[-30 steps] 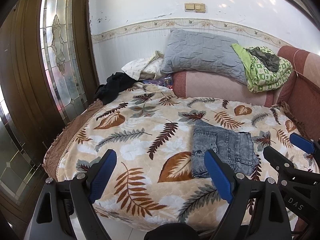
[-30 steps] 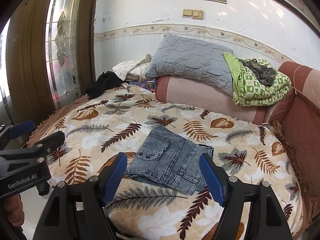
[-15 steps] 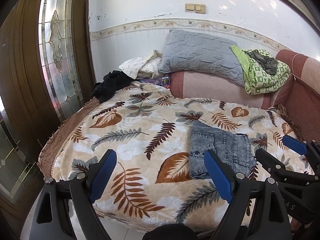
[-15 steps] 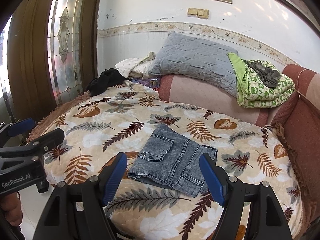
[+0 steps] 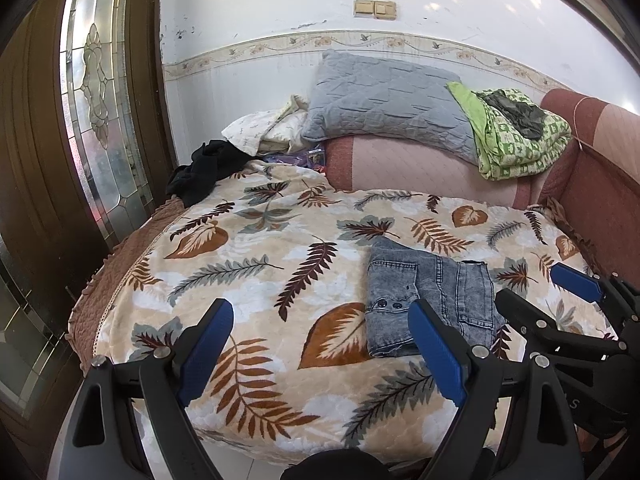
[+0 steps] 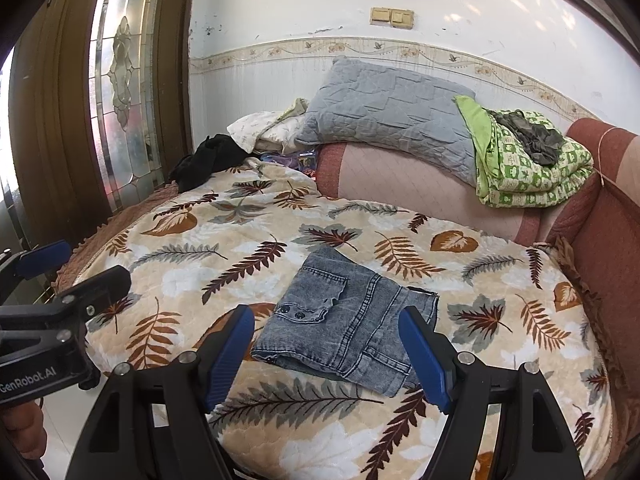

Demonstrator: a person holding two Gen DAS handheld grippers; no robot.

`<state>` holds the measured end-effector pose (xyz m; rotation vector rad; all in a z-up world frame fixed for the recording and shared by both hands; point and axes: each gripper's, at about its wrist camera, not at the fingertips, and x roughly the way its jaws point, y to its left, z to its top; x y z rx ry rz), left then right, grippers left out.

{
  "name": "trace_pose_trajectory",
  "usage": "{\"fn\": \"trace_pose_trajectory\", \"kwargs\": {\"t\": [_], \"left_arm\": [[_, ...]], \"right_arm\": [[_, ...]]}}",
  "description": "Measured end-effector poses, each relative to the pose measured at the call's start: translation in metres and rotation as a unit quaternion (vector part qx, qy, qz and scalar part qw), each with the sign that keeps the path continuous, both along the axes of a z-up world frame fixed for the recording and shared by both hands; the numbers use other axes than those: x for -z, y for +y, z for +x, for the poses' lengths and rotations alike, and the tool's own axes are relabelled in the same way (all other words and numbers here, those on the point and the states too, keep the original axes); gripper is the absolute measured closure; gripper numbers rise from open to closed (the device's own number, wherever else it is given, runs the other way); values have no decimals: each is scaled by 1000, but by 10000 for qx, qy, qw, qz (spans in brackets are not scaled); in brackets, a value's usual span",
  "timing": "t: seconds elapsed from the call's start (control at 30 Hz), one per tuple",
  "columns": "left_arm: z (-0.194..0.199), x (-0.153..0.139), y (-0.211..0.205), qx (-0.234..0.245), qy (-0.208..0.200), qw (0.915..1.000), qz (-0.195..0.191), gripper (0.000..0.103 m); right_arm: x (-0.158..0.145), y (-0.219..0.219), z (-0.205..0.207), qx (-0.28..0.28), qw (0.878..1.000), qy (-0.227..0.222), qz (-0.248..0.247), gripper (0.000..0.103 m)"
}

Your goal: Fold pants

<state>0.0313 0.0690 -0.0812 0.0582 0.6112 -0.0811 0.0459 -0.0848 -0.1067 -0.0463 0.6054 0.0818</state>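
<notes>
The grey denim pants [image 6: 348, 320] lie folded into a small rectangle on the leaf-print bedspread [image 6: 240, 248], near its front edge; in the left wrist view they [image 5: 424, 292] lie right of centre. My left gripper [image 5: 320, 344] is open and empty, held off the front of the bed, left of the pants. My right gripper [image 6: 326, 346] is open and empty, just in front of the pants and clear of them. Each gripper shows at the edge of the other's view: right gripper [image 5: 548, 284], left gripper [image 6: 68, 264].
A grey pillow [image 6: 384, 116] and a folded green blanket [image 6: 524, 168] rest on the red-pink headboard cushion [image 6: 404, 192]. Black clothing [image 6: 204, 160] and white bedding [image 6: 260, 128] lie at the far left corner. A stained-glass door [image 6: 124, 92] stands left.
Both grippers have drawn back from the bed a little, so the pants look smaller and farther off. The pants have not moved. Both grippers stay open.
</notes>
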Motion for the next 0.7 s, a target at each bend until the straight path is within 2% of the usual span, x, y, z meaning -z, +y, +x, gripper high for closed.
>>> {"fn": "trace_pose_trajectory", "kwargs": {"t": [0.4,0.7], "left_arm": [[-2,-1,8,-40,-22,10000,-39,14],[-3,3,20,-120,-7,9999,-66,14]], "right_arm": [[-1,-3,-2,96,10000,0,3,25],[-3,12,-6,-2,9999,2,-139,25]]}}
